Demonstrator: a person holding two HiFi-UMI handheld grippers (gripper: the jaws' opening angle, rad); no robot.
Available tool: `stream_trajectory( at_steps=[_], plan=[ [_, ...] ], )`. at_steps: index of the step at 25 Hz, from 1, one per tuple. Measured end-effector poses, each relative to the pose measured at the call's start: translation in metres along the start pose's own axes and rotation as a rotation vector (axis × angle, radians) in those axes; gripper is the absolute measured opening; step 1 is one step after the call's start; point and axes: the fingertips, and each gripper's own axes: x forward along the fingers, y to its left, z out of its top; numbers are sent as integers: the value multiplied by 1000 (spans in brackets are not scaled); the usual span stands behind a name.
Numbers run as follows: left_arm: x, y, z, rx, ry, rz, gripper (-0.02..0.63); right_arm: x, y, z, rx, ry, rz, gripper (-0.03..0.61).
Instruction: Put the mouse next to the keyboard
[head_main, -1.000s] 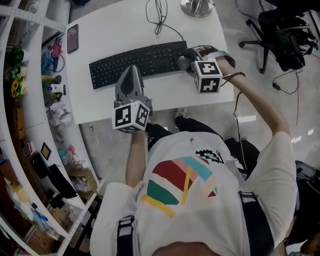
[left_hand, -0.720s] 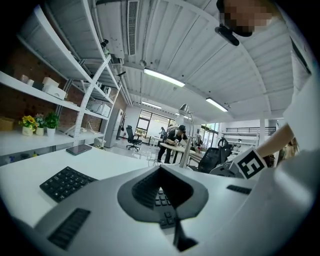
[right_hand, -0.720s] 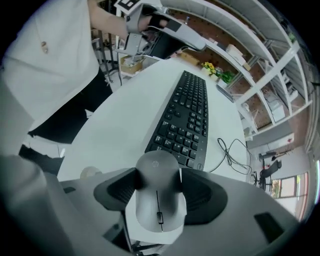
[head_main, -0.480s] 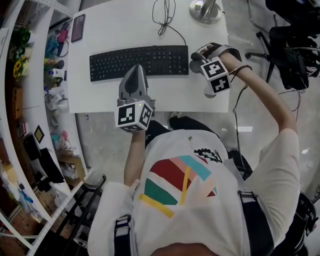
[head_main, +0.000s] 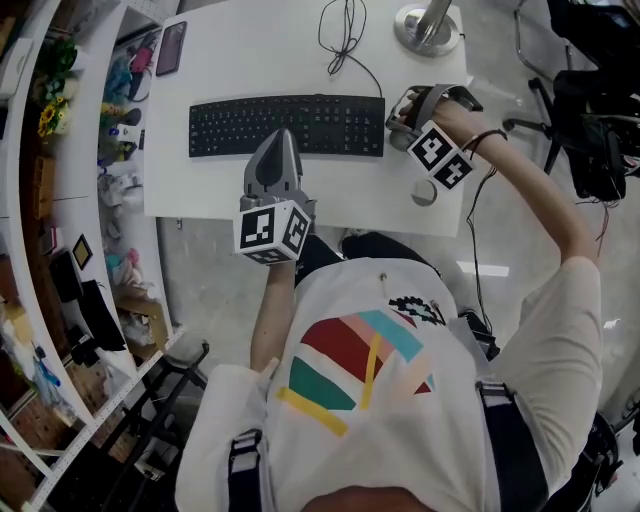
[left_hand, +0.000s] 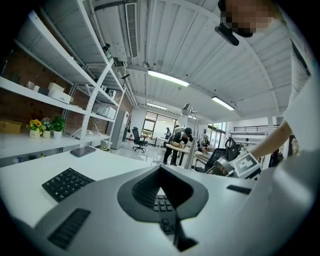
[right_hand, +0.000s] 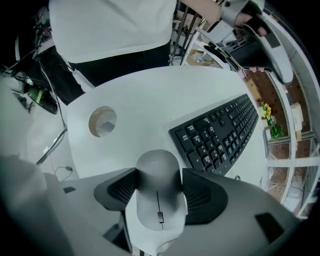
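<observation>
While the right gripper (right_hand: 158, 181) clamps the mouse (right_hand: 156, 205) beside the keyboard (right_hand: 220, 132), the left gripper (left_hand: 161, 172) sits closed — empty.

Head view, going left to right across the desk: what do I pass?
Phone → keyboard → right claw, shut on the mouse. The left claw overlaps the keyboard, so it is left out.

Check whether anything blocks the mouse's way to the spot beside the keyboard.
Nothing visible does. The right gripper holds the mouse between its fingers just off the right end of the keyboard, with only bare white desk between them. The round cable hole lies off to the side, nearer the front edge.
</observation>
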Motion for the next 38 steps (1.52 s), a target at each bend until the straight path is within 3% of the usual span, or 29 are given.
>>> stream_trajectory(
  at_steps=[12,17,21,23,25,30,32,38],
  plan=[
    [19,-26,1,7,-5,-59,32,-7,0,4,-81,24,-118,278],
    [13,-25,2,9,-7,-64,32,-22,-8,1,16,15,-156,278],
    [11,-17,5,8,-13,-63,31,-45,-27,-5,156,11,-283,276],
    [10,-17,8,9,-22,-73,32,-63,-40,-5,316,-26,-367,276],
    [10,-19,12,10,-33,-86,32,-84,-52,0,553,-108,-454,276],
    [11,-29,20,22,-45,-150,32,-142,-77,6,1213,-492,-710,276],
    [9,-32,23,36,-49,-183,32,-160,-83,4,1390,-623,-800,276],
    [2,-24,31,4,-59,-239,32,-192,-76,-14,1935,-823,-1086,276]
  ],
)
